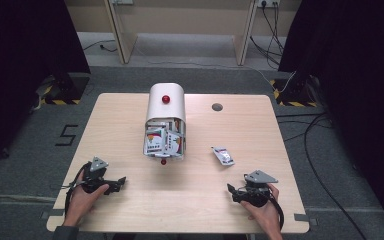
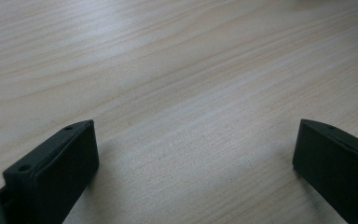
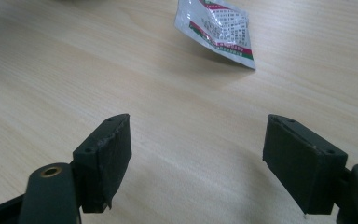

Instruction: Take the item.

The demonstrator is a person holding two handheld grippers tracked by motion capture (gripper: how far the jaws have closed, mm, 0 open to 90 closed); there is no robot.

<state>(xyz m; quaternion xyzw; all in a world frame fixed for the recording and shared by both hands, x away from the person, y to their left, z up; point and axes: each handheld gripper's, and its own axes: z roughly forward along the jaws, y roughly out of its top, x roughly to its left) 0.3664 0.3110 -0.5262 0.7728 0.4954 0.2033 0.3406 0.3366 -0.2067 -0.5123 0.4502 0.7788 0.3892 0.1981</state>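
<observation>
A white dome-lidded box (image 1: 166,107) with a red knob lies on the table's middle, its open end stuffed with several white sachets (image 1: 163,140). One loose sachet (image 1: 222,155) (image 3: 220,29) rests flat to the box's right, ahead of my right gripper (image 1: 232,190) (image 3: 198,156), whose jaws stand open and empty over bare wood. My left gripper (image 1: 120,182) (image 2: 196,163) sits low near the front left, jaws wide apart with only tabletop between them.
A small red ball (image 1: 163,161) lies just in front of the box. A round grey grommet (image 1: 217,107) is set in the table (image 1: 130,210) at the back right. Cables run over the floor to the right.
</observation>
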